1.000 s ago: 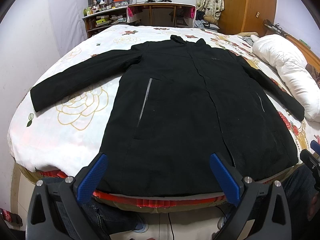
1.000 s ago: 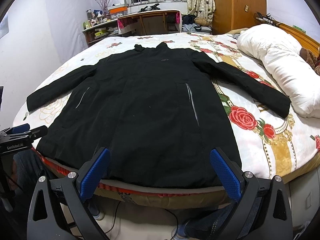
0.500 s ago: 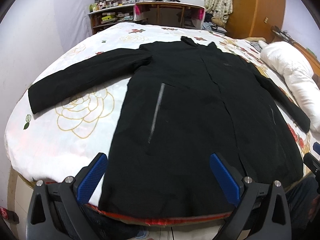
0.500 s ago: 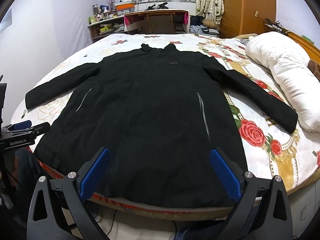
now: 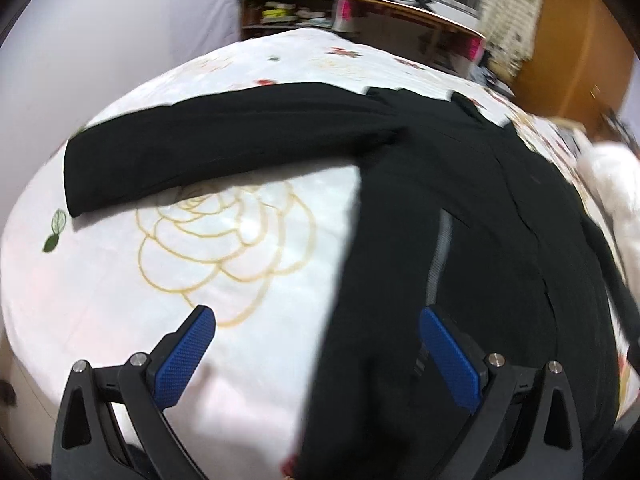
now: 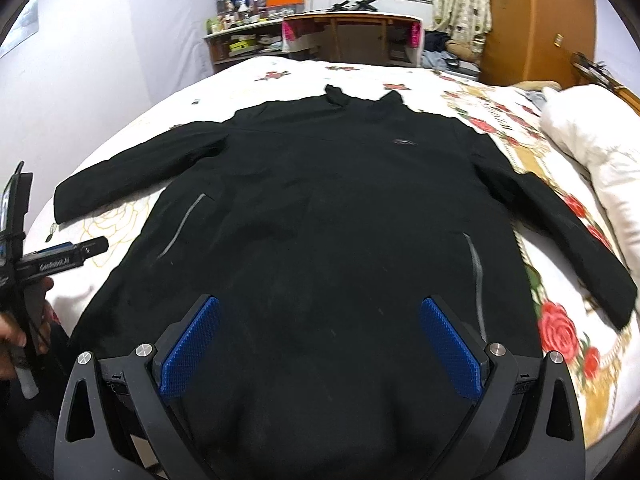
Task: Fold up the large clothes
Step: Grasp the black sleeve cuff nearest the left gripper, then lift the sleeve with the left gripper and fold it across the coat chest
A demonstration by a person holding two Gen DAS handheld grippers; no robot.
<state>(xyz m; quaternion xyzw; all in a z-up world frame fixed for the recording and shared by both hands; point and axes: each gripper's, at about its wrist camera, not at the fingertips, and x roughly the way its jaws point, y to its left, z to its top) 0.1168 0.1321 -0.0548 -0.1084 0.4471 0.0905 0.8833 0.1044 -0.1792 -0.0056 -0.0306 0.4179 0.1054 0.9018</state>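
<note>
A long black coat [image 6: 340, 220] lies spread flat, front up, on a bed with a white floral cover [image 6: 568, 332], collar toward the far side and both sleeves stretched out. In the left wrist view my left gripper [image 5: 316, 344] hovers open over the coat's left edge [image 5: 460, 260], with the left sleeve [image 5: 208, 152] ahead of it and nothing between the fingers. My right gripper [image 6: 320, 340] stands open above the coat's lower middle, empty. The left gripper [image 6: 60, 256] also shows at the left edge of the right wrist view, held by a hand.
A white duvet [image 6: 592, 152] is bunched at the bed's right side. Beyond the bed stand a wooden desk [image 6: 352, 36], cluttered shelves [image 6: 240, 40] and a wooden wardrobe [image 6: 532, 20]. A white wall runs along the left.
Both grippers have moved forward over the bed. The left one swung left and closer, so the sleeve and bed cover now fill its view. Both stay open.
</note>
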